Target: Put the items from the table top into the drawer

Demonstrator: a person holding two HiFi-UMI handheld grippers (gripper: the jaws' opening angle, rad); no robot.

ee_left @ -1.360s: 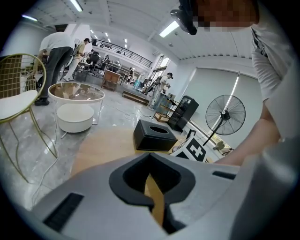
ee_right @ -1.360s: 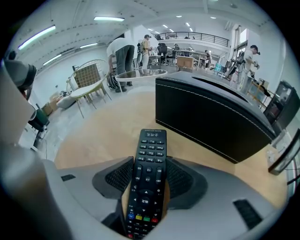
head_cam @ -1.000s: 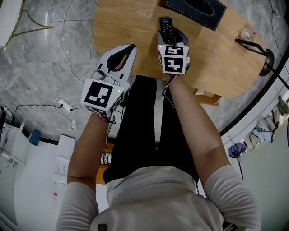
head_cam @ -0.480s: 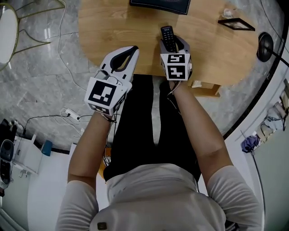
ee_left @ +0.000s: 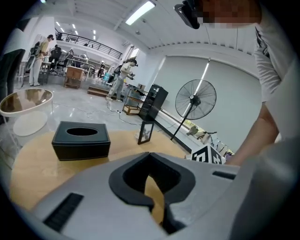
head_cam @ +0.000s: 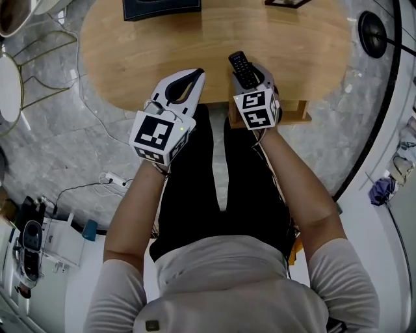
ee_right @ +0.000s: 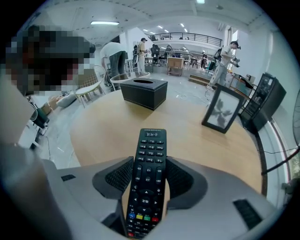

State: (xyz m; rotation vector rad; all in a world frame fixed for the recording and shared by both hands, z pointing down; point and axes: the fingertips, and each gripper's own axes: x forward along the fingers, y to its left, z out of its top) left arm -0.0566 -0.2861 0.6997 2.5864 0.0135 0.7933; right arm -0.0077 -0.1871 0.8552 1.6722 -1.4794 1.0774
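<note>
A black remote control (head_cam: 241,67) (ee_right: 149,173) sticks out lengthwise between the pads of my right gripper (head_cam: 249,73) (ee_right: 150,161), which is shut on it above the near edge of the round wooden table (head_cam: 214,45). My left gripper (head_cam: 195,73) (ee_left: 150,154) hangs just to its left over the same edge, its tips together and nothing between them. A wooden part (head_cam: 294,118) juts out below the table edge beside the right gripper; whether it is the drawer I cannot tell.
On the table stand a black tissue box (head_cam: 159,8) (ee_left: 80,139) (ee_right: 143,92) and a picture frame (head_cam: 286,2) (ee_right: 220,112). A fan base (head_cam: 374,29) is on the floor at right, chairs (head_cam: 10,78) and cables at left.
Both grippers have travelled sideways along the table's near edge, the remote still in the right one. The tissue box and frame have slid toward the view's upper left.
</note>
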